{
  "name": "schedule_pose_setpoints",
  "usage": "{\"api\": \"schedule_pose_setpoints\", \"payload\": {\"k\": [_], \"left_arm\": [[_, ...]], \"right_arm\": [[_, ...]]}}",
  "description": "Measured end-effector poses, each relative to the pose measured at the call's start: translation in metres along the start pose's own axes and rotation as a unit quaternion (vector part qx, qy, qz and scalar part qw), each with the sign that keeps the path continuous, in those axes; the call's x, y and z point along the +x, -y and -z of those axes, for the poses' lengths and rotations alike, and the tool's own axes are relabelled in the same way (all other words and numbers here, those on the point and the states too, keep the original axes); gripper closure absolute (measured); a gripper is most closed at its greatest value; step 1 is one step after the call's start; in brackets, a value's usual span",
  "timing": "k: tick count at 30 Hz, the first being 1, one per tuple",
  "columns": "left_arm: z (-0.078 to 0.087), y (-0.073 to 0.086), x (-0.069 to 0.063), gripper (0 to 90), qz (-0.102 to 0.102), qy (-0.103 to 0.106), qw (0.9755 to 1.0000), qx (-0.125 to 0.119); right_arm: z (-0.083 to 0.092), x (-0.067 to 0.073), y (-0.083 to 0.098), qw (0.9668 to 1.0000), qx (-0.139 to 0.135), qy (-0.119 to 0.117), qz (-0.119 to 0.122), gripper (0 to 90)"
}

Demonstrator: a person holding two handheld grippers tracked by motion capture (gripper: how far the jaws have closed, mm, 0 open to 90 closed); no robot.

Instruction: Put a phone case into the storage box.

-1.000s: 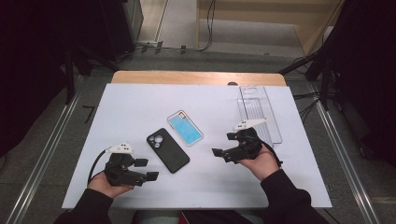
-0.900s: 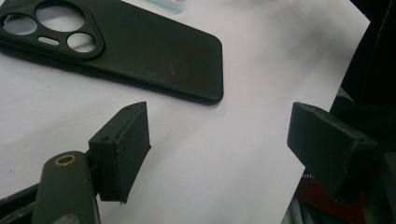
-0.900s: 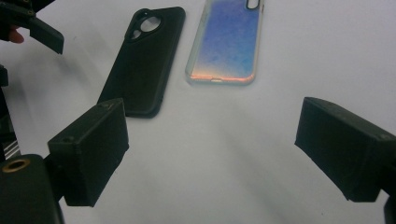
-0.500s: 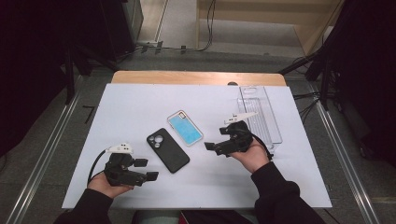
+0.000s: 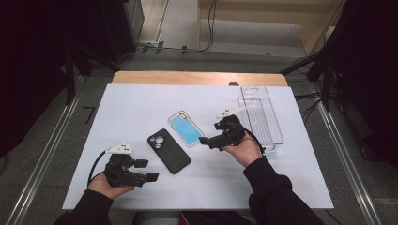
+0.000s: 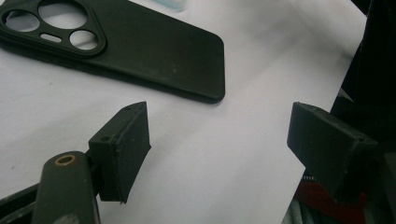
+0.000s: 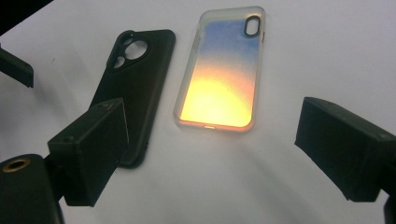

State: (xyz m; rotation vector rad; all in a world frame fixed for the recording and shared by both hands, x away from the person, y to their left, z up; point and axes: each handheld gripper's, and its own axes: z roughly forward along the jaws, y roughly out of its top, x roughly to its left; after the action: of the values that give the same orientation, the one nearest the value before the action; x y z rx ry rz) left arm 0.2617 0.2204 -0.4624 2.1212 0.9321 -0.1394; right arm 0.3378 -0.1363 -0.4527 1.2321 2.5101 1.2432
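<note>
1. A table under a smooth, matte white sheet carries everything; a strip of bare wood runs along its far edge.
2. A clear plastic tray, long and rectangular with thin glossy walls, lies at the table's right side, long axis running from near to far.
3. A black phone case, matte and round-cornered with a cluster of round camera cut-outs, lies flat near the table's middle, long axis diagonal, its camera end pointing up and left in the high view.
4. A translucent phone case, blue in the high view and shading from blue to orange in the right gripper view, lies flat just beside the black one, on a similar diagonal, its camera end toward the far side of the table.
5. The right gripper, held in a dark-sleeved hand just in front of the tray, points left and level at the translucent case; its jaws stand apart with nothing between them.
6. The left gripper, cradled in an upturned hand at the near left edge, points right and level beside the black case, jaws wide and empty.
</note>
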Motion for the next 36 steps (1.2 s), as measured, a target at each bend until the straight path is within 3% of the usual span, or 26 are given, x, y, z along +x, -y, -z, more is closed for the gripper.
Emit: {"api": "schedule_pose_setpoints", "payload": {"k": [11, 20, 32, 36], "left_arm": [[0.0, 0.0, 0.0, 21.0, -0.001, -0.001, 1.0, 0.001], [0.001, 0.001, 0.001, 21.0, 0.003, -0.001, 1.0, -0.002], [0.001, 0.001, 0.001, 21.0, 0.002, -0.003, 1.0, 0.0], [0.001, 0.001, 0.001, 21.0, 0.001, -0.002, 1.0, -0.001]], "right_arm": [[-0.02, 0.0, -0.02, 0.9999, -0.006, -0.01, 0.0, 7.9], [-0.038, 0.003, -0.034, 0.9999, -0.004, -0.005, 0.009, 7.9], [-0.061, 0.01, -0.054, 0.9998, 0.013, 0.008, 0.016, 7.8], [-0.067, 0.009, -0.055, 0.9998, 0.017, 0.005, 0.008, 7.9]]}}
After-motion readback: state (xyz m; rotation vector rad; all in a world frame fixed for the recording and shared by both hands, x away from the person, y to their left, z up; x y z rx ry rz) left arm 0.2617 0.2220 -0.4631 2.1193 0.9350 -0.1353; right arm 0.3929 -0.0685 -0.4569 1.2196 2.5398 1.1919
